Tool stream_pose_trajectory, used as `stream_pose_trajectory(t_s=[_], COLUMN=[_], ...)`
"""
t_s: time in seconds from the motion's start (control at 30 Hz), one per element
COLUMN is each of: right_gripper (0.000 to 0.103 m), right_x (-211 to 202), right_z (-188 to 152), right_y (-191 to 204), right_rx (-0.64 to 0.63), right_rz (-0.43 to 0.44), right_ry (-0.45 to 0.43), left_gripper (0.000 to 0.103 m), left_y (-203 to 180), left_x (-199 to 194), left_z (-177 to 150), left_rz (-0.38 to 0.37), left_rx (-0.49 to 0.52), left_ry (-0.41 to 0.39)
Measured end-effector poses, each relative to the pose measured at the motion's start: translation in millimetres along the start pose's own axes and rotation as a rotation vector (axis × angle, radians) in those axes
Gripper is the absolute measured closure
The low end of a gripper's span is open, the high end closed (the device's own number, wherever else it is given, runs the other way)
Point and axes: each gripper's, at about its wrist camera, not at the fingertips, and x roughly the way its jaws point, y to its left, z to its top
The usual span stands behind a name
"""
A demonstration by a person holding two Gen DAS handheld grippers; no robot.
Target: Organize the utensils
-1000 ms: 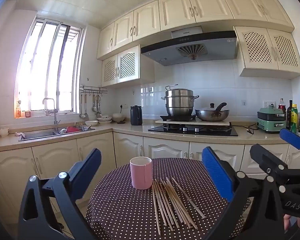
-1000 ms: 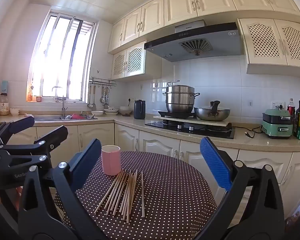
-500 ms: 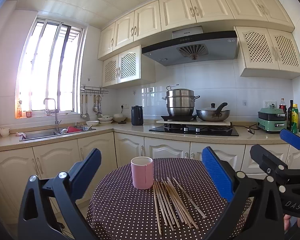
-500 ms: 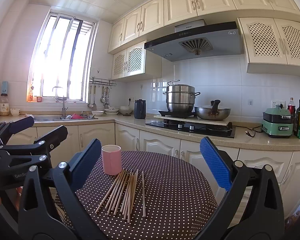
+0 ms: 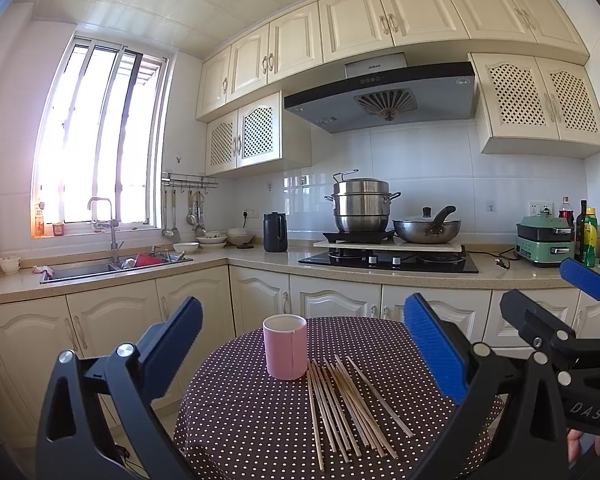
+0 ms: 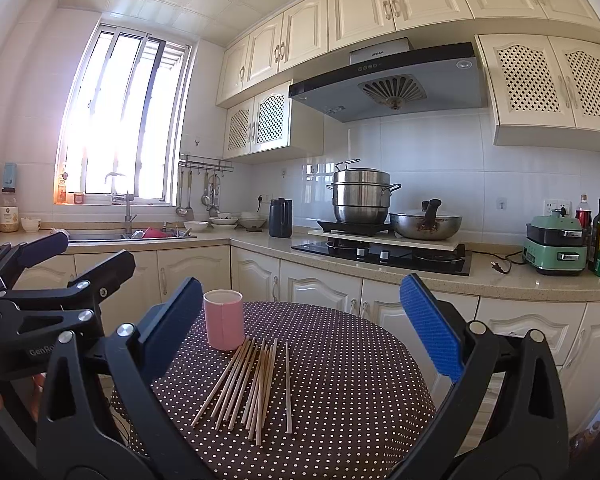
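Hovering short of the table's near edge, the left gripper (image 5: 300, 360) and right gripper (image 6: 300, 332) both gape wide, empty. Nothing is picked yet. The chopsticks (image 5: 348, 404) lie fanned mid-tabletop, tips touching the upright pink cup (image 5: 285, 347). Next probably comes pinching one stick's near end; the dotted tablecloth (image 6: 360, 360) offers room rightward.

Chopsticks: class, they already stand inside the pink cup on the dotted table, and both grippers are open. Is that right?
Not quite. The chopsticks lie loose on the table beside the pink cup, not inside it; both wrist views show this. The left gripper and right gripper are indeed open.
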Motion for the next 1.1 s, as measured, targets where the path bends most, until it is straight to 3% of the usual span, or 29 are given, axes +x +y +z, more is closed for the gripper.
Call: stream_pose_trajectory(t_s=[1.1], right_gripper=[0.006], right_x=[3.6], right_z=[-1.9], right_y=[1.4], right_rx=[0.004], right_rz=[0.003], right_ry=[0.004], left_gripper=[0.004], left_y=[5.7], left_x=[-1.0], left_z=[2.8], left_rz=[0.005], left_rx=[0.003], left_ry=[-0.001])
